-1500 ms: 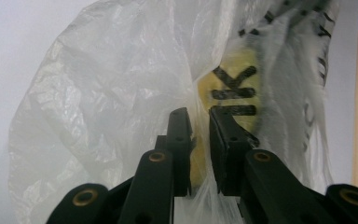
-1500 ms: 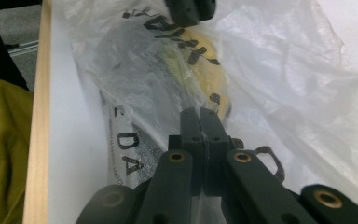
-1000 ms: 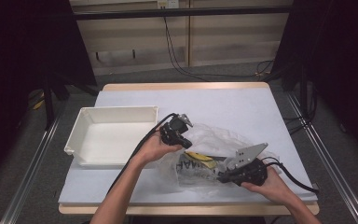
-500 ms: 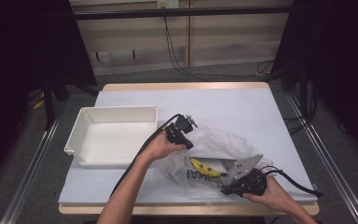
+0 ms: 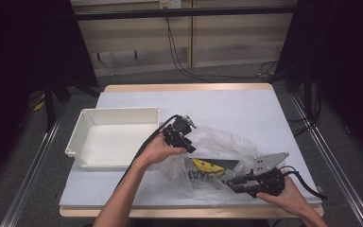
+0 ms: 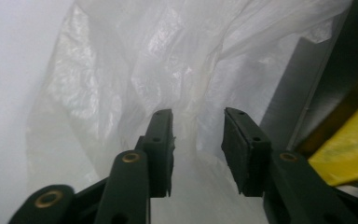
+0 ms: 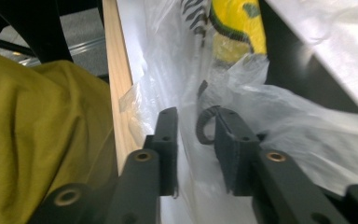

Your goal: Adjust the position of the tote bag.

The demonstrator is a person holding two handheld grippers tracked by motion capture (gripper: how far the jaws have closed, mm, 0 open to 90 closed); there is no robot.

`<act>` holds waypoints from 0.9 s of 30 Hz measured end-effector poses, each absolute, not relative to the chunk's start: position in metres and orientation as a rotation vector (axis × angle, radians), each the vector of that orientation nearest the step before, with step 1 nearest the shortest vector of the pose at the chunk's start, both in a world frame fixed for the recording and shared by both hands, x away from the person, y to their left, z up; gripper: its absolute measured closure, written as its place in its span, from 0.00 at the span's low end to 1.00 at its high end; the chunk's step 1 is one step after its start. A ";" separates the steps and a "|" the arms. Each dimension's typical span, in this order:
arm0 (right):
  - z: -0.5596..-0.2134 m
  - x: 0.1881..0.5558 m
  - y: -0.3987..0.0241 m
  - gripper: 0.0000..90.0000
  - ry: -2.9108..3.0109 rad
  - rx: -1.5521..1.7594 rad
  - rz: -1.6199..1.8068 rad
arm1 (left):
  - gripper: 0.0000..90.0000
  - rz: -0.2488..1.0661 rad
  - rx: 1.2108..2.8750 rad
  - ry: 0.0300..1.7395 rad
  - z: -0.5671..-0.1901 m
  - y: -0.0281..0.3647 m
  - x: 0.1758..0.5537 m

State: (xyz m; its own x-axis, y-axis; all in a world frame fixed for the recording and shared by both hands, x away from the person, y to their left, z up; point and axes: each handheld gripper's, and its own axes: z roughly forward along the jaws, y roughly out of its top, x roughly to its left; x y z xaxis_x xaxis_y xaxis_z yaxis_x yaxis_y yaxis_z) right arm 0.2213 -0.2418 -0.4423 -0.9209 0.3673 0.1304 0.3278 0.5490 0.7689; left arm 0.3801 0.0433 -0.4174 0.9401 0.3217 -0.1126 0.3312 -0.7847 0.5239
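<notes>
Bag: crinkled clear plastic bag (image 5: pixel 217 153), yellow-and-black printed item inside, beside white rectangular plastic tray (image 5: pixel 111 137).
Left gripper (image 5: pixel 185 142): parted, film between jaws.
Right gripper (image 5: pixel 236 182): parted at bag's edge.

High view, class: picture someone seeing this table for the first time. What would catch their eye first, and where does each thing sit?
The crinkled clear plastic bag at the table's near middle stands out, with a yellow item showing through it. The left gripper is at the bag's upper left edge and the right gripper at its near right corner, each with jaws apart around plastic. An empty white tray sits to the left.
</notes>
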 end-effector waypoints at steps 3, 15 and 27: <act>-0.433 0.219 -0.249 0.72 2.681 0.631 1.383 | 0.63 0.013 2.511 0.451 -0.409 0.053 0.376; -0.388 0.220 -0.266 0.84 2.549 0.646 1.402 | 0.72 0.085 2.368 0.356 -0.376 0.067 0.346; -0.403 0.270 -0.255 0.86 2.569 0.763 1.285 | 0.53 -0.062 2.470 0.128 -0.402 0.044 0.313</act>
